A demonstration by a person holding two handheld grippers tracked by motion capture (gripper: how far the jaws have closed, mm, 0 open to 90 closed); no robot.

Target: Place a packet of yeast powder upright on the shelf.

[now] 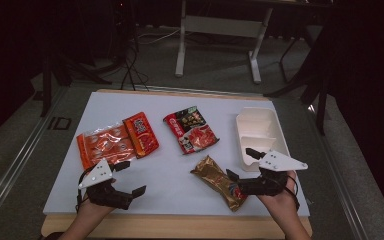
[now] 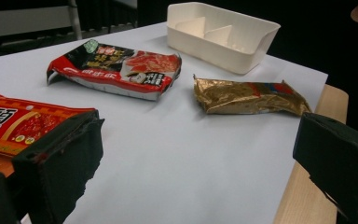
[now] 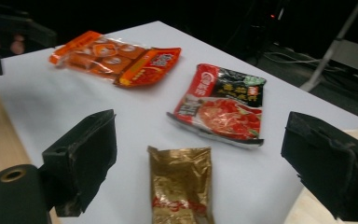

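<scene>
1. The gold snack packet (image 1: 219,182) lies flat near the front edge of the white board (image 1: 170,170), toward its right front corner, one end pointing at the front edge and the other at the board's middle.
2. The right gripper (image 1: 241,169) hovers right over that packet with its jaws spread wide and nothing between them; in the right gripper view the packet (image 3: 182,184) sits between the two jaws.
3. The left gripper (image 1: 130,177) waits near the left front corner, jaws likewise spread and empty.
4. Risk, as I judge it: the foil looks slick and thin, so a shallow pinch could slip off or merely crumple the wrapper; a nudge might push it off the front edge.
5. The white divided tray (image 1: 260,136) stands along the right edge, just beside the right gripper, and its near wall could catch a jaw.
6. The red-and-black sachet (image 1: 191,129) lies mid-board, and the orange snack bag (image 1: 116,140) toward the left; both are well apart from the packet.
</scene>
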